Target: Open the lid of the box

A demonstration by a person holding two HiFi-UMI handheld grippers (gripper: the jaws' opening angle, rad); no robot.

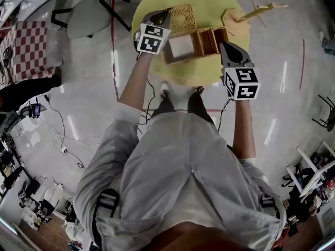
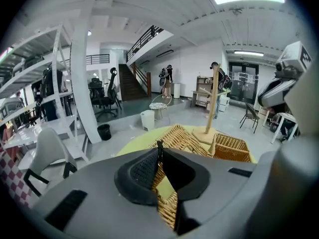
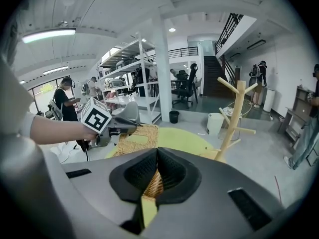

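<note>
The box (image 1: pixel 208 41) sits about the middle of the round worktop (image 1: pixel 194 76). Its pale inside is open to the head view. The lid (image 1: pixel 183 17) is swung up and back from the box's far side, toward the far edge of the worktop. I cannot tell whether it already rests on anything.

The left tool (image 1: pixel 167 11) is at the lid's left part. In its own view the jaws are pressed together with wicker showing in the slot below them, so it looks to be pinching the lid's thin edge. That grip likely lets it steer the lid through its swing rather than letting it drop.

The right tool (image 1: pixel 223 44) meets the right end of the box. Its jaws are also pressed together on a strip of wicker, which I take for the box's wall. This hold probably pins the light box so that pulling on the lid does not drag or tip it.

A wooden stand (image 1: pixel 257 10) rises near the far right edge, apart from the lid's path. The opening looks nearly or fully done.
</note>
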